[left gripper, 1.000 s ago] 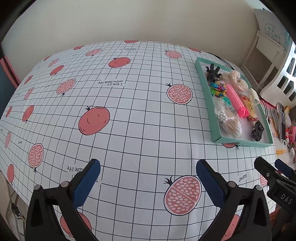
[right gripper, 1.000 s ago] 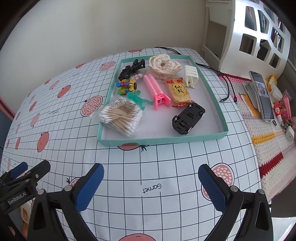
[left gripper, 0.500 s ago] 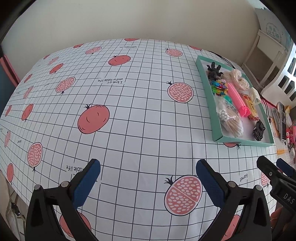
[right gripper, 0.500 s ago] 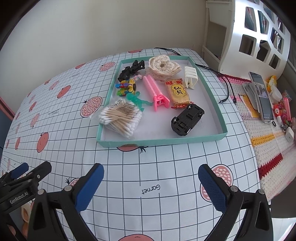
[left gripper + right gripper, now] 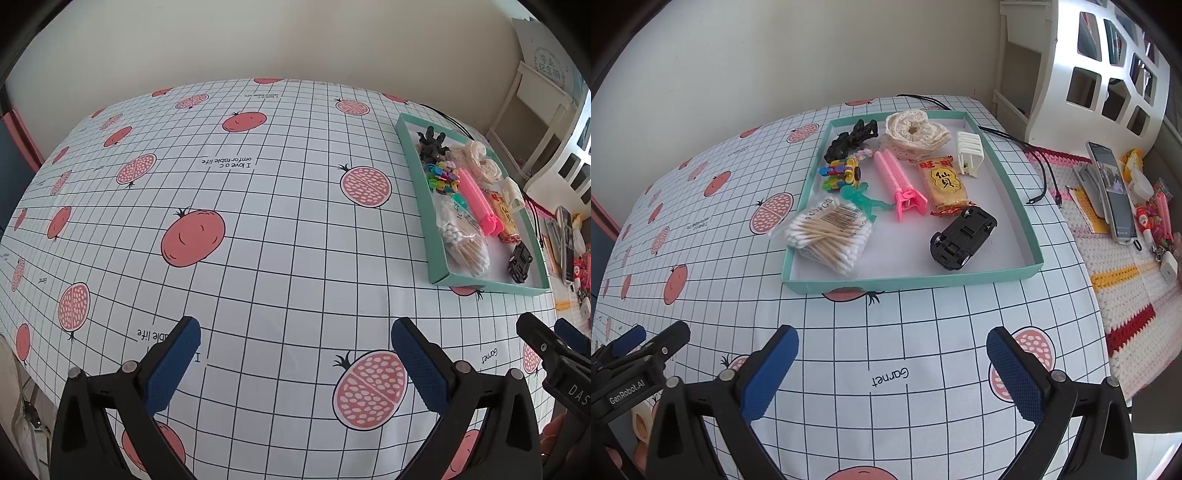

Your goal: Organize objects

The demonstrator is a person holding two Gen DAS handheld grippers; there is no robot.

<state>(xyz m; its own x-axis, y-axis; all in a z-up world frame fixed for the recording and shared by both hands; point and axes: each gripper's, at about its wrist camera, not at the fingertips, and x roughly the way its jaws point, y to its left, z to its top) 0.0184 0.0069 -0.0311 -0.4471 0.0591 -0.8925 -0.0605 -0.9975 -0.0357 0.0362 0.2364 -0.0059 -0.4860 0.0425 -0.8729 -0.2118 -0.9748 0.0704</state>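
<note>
1. The tablecloth [image 5: 280, 258] is the biggest thing. It is white with black squares and red fruit pictures. The left wrist view shows a wide bare part of it that the right wrist view does not.
2. The green tray [image 5: 1008, 173] sits on the cloth. In the right wrist view it is straight ahead of the right gripper [image 5: 892, 369], a little way off. In the left wrist view the tray [image 5: 413, 162] is far off to the right side of the left gripper [image 5: 295, 358].
3. Only the right wrist view shows the phone [image 5: 1112, 192] and small bits on a knitted mat [image 5: 1123, 258] beside the table.
4. Both grippers are spread wide with nothing between the blue pads [image 5: 768, 373]. They hang over the cloth.
5. Inside the tray, the bag of cotton swabs [image 5: 827, 236] lies near the front left.
6. The black toy car [image 5: 964, 236] lies near the front right, upside down.
7. The pink clip [image 5: 897, 181] lies in the middle, just beside the yellow snack pack [image 5: 943, 181].
8. The lace ring [image 5: 916, 129], white clip [image 5: 969, 151] and black claw clip [image 5: 853, 138] lie at the back.
</note>
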